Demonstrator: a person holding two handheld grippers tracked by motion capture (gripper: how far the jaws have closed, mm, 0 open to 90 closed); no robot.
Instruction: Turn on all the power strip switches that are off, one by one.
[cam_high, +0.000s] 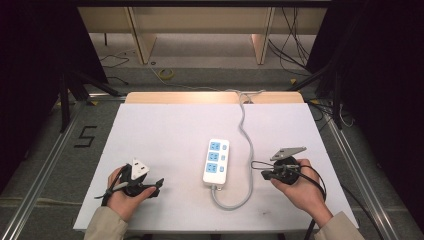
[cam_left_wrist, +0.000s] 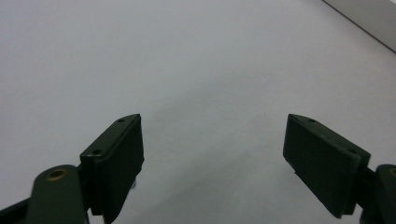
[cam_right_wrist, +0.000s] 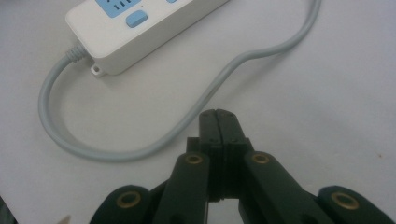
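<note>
Starting posture: white power strip (cam_high: 216, 161) lies mid-tabletop (cam_high: 150, 130) between the hands, untouched; left tongs (cam_left_wrist: 212, 154) spread wide and empty, right tongs (cam_right_wrist: 218, 122) pressed together beside its grey cord (cam_right_wrist: 224, 74), so any grasp apparently first requires an approach.

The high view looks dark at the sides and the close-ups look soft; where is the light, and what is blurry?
High view: light falls on the white table sheet, the sides stay black. Left gripper view: the near black fingers are soft-edged. Right gripper view: the white power strip with blue sockets and its grey cable look slightly hazy.
</note>
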